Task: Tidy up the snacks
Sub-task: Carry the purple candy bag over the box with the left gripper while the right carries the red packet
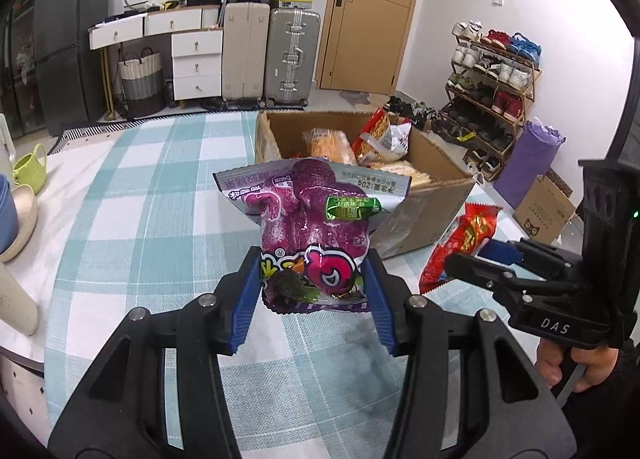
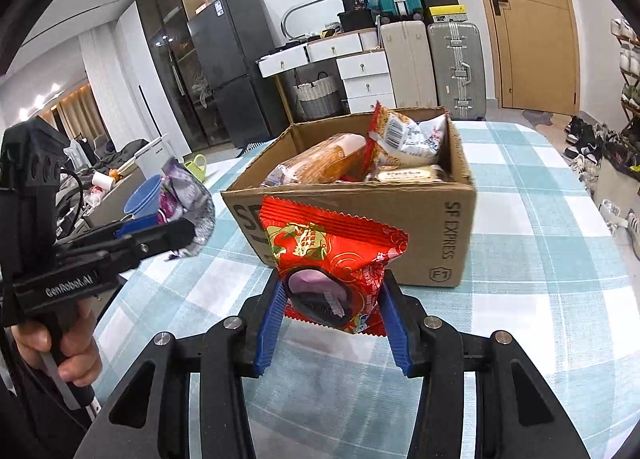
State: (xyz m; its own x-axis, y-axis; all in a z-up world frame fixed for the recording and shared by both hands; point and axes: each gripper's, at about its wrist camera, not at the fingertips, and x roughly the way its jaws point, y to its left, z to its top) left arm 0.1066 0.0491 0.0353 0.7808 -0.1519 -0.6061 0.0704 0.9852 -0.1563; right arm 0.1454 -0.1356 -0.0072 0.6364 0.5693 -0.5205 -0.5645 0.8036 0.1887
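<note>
My left gripper [image 1: 312,275] is shut on the lower end of a purple snack bag [image 1: 316,227], held above the checked tablecloth. In the right wrist view my right gripper [image 2: 332,299] is shut on a red snack packet [image 2: 332,255], lifted just in front of the cardboard box [image 2: 440,227]. The box is open and holds several snack bags [image 2: 360,155]. The left wrist view shows the right gripper [image 1: 476,255] at the right with the red packet [image 1: 460,243], next to the box [image 1: 424,215]. At the left of the right wrist view are the left gripper [image 2: 176,231] and the purple bag [image 2: 184,199].
A blue bowl [image 2: 146,195] and a green cup [image 1: 32,167] stand at the table's left edge. Suitcases [image 1: 272,55], white drawers [image 1: 196,59] and a shoe rack [image 1: 492,87] line the room behind. A person's hand [image 1: 576,363] grips the right handle.
</note>
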